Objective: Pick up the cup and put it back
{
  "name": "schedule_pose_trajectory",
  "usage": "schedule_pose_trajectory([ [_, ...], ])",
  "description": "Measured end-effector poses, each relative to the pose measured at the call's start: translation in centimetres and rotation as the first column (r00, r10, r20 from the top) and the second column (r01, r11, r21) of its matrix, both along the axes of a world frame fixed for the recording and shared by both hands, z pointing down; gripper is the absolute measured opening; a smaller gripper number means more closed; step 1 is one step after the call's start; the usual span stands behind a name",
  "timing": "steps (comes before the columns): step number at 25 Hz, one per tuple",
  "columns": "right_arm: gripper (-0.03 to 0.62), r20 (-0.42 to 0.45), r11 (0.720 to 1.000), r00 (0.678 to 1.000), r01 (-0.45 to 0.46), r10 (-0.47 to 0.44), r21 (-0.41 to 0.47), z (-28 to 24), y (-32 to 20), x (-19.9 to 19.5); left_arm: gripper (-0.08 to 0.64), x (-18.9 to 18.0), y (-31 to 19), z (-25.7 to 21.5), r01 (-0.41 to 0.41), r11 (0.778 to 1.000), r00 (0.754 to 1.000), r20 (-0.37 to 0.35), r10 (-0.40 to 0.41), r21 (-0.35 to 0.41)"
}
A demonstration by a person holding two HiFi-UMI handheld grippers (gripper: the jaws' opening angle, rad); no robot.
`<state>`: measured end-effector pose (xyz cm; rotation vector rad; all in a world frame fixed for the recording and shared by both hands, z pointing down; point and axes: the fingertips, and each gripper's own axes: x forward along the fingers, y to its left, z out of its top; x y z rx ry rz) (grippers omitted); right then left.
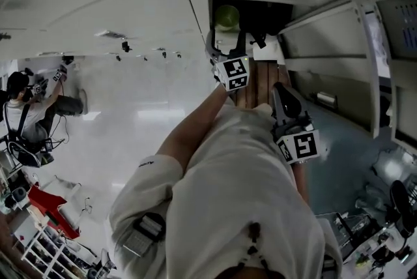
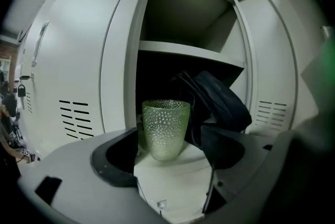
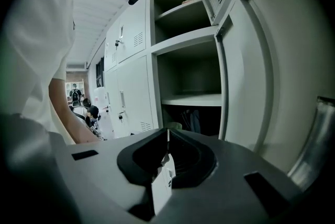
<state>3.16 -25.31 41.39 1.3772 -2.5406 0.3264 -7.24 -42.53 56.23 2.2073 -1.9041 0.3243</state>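
Green cup [image 2: 166, 127] upright, mouth up; left gripper [image 2: 170, 150] spread, right gripper [image 3: 167, 139] pressed together.

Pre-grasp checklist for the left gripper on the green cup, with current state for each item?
1. Left gripper jaws apart: ok, standing wide with nothing pressed between them.
2. Cup upright on the shelf: ok.
3. Cup centred on the gap: ok, roughly in line.
4. Cup between the pads: not ok, it stands just beyond them, untouched.
5. Room for the right-hand jaw beside the dark bag: cannot tell, the bag sits close to the cup.
6. Right gripper out of the way: ok, shut, empty, held back from the locker.
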Motion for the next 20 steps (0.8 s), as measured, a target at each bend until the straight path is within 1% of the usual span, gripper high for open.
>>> schedule_pose_trajectory([
  [3,0.028,-0.004,1.000,1.000,0.007,-0.007,-0.009,0.3,0.1,-0.3,0.362,0.2,-0.4,0.4,0.009,1.000,1.000,0.015,-0.009,0.004],
  [9,0.028,0.013,1.000,1.000,-0.018,0.018,-0.014,0.3,-0.1,0.5,0.362,0.4,-1.2,0.4,0.015,1.000,1.000,0.019,-0.016,0.012],
  [14,0.028,0.018,1.000,1.000,-0.021,0.021,-0.019,0.6,0.0,0.7,0.362,0.8,-2.0,0.5,0.017,1.000,1.000,0.025,-0.017,0.021],
  [20,0.028,0.031,0.998,0.998,-0.052,0.053,-0.018,0.5,0.1,1.7,0.362,0.9,-2.7,0.5,0.022,1.000,1.000,0.020,-0.022,0.023],
])
